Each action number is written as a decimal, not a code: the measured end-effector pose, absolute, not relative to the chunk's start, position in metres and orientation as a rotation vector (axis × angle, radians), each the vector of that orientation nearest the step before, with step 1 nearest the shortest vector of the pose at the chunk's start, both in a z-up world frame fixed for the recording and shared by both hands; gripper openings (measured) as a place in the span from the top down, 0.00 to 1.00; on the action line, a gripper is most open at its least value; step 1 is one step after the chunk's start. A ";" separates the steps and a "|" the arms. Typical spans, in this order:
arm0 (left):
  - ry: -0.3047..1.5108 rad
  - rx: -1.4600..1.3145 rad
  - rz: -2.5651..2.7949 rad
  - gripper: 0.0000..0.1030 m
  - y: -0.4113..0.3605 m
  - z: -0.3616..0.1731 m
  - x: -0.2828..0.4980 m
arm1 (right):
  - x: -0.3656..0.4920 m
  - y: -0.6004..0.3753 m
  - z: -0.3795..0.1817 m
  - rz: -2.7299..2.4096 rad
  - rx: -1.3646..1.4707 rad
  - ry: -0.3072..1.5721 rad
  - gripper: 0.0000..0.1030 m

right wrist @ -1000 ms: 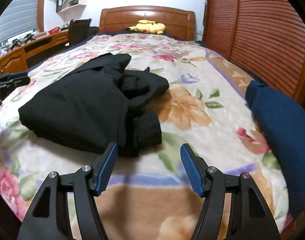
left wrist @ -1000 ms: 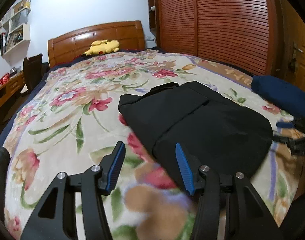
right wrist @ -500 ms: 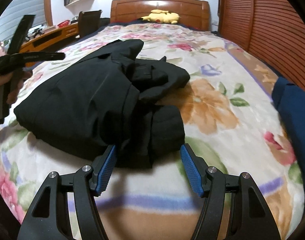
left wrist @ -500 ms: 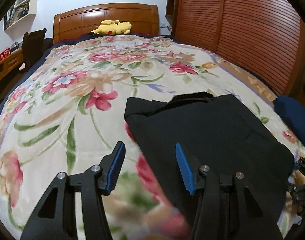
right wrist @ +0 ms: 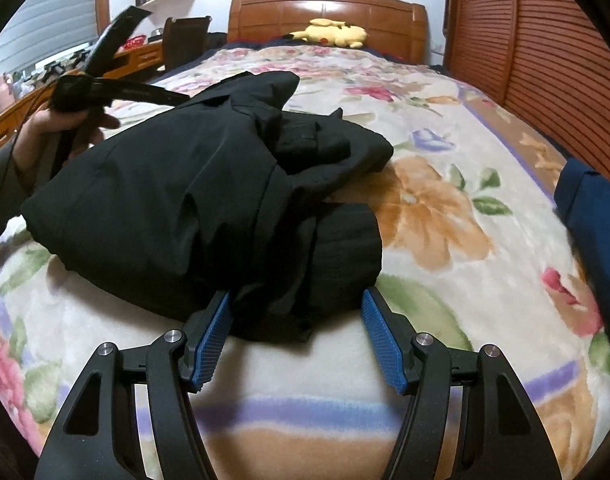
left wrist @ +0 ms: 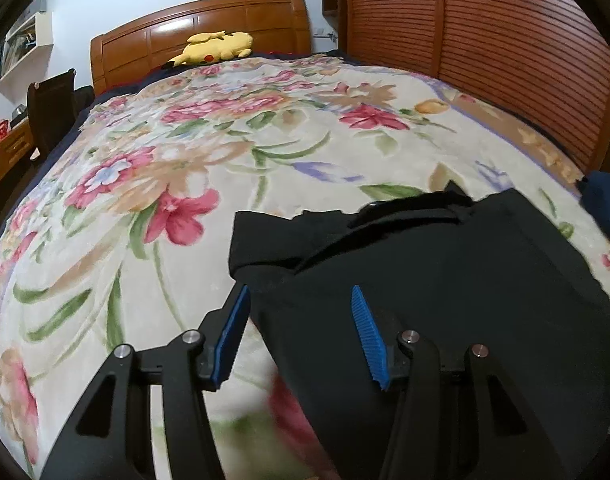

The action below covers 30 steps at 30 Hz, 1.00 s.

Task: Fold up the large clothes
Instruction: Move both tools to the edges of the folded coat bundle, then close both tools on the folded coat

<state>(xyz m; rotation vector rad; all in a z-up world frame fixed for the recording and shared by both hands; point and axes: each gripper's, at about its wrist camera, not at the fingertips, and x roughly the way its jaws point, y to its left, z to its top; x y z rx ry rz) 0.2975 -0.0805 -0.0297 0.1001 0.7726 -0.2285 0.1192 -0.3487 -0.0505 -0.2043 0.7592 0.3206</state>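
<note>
A black garment (right wrist: 177, 200) lies folded into a thick bundle on the floral blanket (right wrist: 425, 208). My right gripper (right wrist: 299, 320) stands open at its near edge, and a bunched corner sits between the blue pads (right wrist: 213, 336) without being squeezed. From the left wrist, the same garment (left wrist: 445, 280) fills the lower right. My left gripper (left wrist: 301, 320) is open just above its left edge, one pad (left wrist: 233, 332) over blanket, the other over cloth. In the right wrist view a hand (right wrist: 53, 128) holds the left gripper (right wrist: 173, 97) beyond the bundle's far left side.
A yellow plush toy (left wrist: 217, 46) lies by the wooden headboard (left wrist: 201, 28). Dark blue fabric (right wrist: 593, 216) sits at the bed's right edge beside slatted wooden doors (left wrist: 485, 52). A chair (left wrist: 51, 108) and a desk (right wrist: 141, 56) stand left of the bed.
The left gripper has swung over the bed toward the black garment and now straddles its left edge. The right gripper has come forward so the bundle's near corner lies between its fingers.
</note>
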 end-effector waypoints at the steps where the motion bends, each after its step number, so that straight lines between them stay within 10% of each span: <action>1: 0.778 0.101 -0.224 0.48 -0.079 -0.032 0.301 | 0.119 -0.348 -0.051 0.320 -0.208 0.759 0.36; 15: 0.813 0.099 -0.229 0.00 -0.062 -0.055 0.338 | 0.120 -0.347 -0.050 0.324 -0.212 0.764 0.36; 23: 0.847 0.042 -0.285 0.03 -0.060 -0.063 0.344 | 0.127 -0.341 -0.051 0.356 -0.195 0.792 0.36; 30: 0.914 -0.072 -0.398 0.40 -0.059 -0.064 0.343 | 0.137 -0.332 -0.056 0.414 -0.167 0.845 0.41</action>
